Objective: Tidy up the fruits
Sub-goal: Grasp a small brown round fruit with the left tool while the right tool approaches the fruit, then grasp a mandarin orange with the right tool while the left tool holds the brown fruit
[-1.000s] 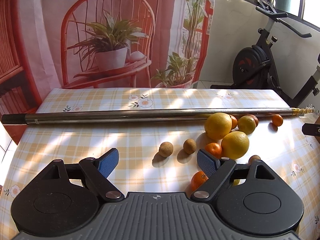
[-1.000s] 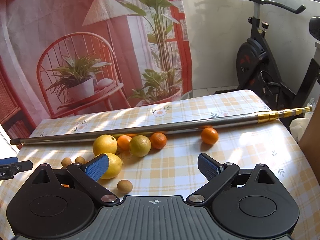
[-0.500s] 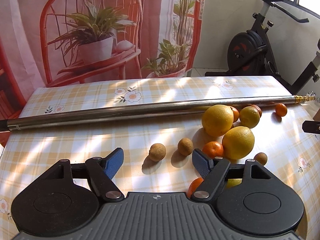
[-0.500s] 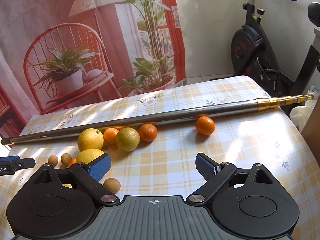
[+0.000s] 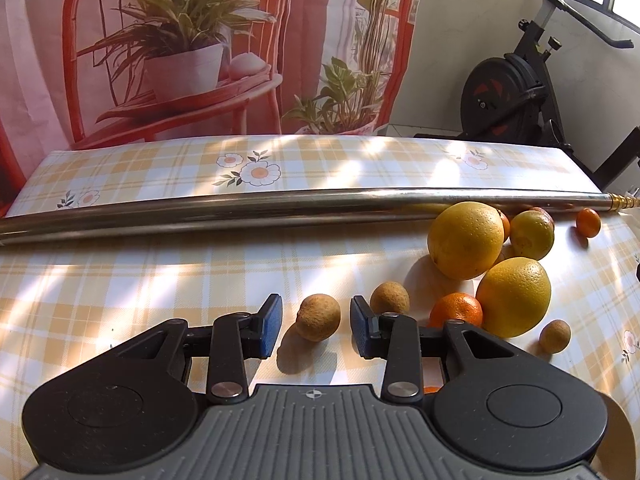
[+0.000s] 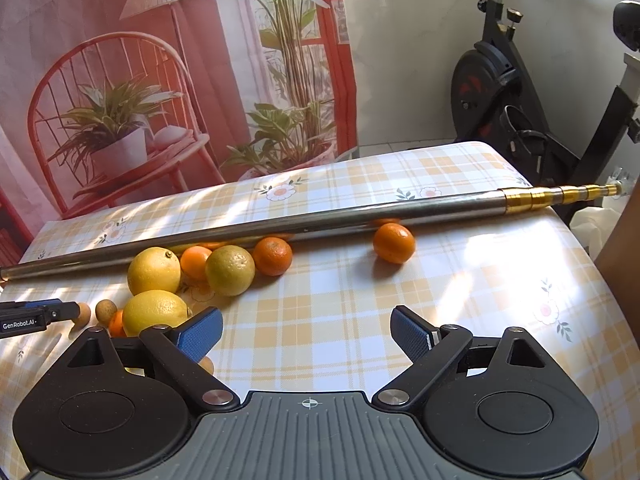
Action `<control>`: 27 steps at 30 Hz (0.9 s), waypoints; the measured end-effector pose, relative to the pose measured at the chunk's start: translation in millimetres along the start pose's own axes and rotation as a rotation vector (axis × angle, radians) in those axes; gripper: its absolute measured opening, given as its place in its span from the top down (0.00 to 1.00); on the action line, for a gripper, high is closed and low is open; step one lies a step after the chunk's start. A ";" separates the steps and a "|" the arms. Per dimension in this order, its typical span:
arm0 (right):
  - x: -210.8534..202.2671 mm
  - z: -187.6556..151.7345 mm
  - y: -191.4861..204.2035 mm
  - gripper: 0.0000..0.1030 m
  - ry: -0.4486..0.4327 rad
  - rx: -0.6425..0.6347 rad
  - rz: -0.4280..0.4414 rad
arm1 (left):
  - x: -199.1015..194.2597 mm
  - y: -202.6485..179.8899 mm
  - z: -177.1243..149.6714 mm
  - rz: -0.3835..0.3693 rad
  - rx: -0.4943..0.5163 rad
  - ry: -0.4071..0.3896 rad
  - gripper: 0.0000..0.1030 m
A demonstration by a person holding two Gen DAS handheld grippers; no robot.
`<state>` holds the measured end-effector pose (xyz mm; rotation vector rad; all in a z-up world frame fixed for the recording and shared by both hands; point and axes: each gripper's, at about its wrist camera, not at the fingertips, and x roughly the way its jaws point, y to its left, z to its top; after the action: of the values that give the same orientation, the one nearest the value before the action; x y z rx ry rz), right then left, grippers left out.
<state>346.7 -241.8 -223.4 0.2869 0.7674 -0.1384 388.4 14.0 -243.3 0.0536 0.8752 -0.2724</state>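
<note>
A small brown longan lies on the checked tablecloth between the blue pads of my left gripper. The jaws are closing, with a narrow gap still showing on each side of the fruit. A second longan sits just beyond the right finger. Further right are a mandarin, two large yellow citrus and a third longan. My right gripper hangs open over bare cloth, with a lone mandarin ahead of it.
A long steel pole lies across the table behind the fruit, its brass end past the right edge. A printed backdrop stands behind the table. An exercise bike stands at the back right.
My left gripper has moved forward and down onto the nearer longan, and its jaws have narrowed from wide apart to just around it. The right gripper has dipped slightly and stayed open.
</note>
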 end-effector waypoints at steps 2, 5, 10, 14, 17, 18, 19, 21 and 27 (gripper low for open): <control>2.3 0.2 -1.4 0.13 0.004 0.004 -0.002 | 5.3 1.6 -0.6 0.003 -0.016 0.010 0.63; 3.6 0.3 -3.0 0.13 0.005 0.006 -0.003 | 3.5 5.6 -3.1 0.022 -0.064 0.003 0.74; 2.8 -0.5 -8.8 0.13 -0.007 0.025 -0.003 | -16.6 6.2 -6.5 0.050 -0.065 -0.024 0.74; 5.7 -2.8 -14.5 0.14 -0.013 0.030 -0.008 | -36.1 7.0 -7.5 0.062 -0.073 -0.050 0.74; 7.0 -3.0 -17.1 0.17 -0.049 -0.007 -0.026 | -48.2 5.1 -7.6 0.058 -0.087 -0.067 0.74; 7.6 -2.3 -18.0 0.18 -0.067 -0.026 -0.033 | -52.3 3.4 -7.6 0.057 -0.089 -0.071 0.74; 8.5 -1.5 -18.9 0.18 -0.087 -0.045 -0.040 | -55.0 2.2 -6.8 0.055 -0.093 -0.074 0.74; 10.0 -0.6 -21.5 0.18 -0.135 -0.079 -0.054 | -61.6 0.1 -6.4 0.044 -0.113 -0.077 0.74; 30.5 6.8 -38.6 0.20 -0.265 -0.116 -0.071 | -69.3 -8.1 -9.0 0.030 -0.140 -0.058 0.74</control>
<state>364.2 -281.2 -248.1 0.1277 0.5206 -0.1940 337.4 22.4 -195.7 -0.0710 0.8333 -0.1834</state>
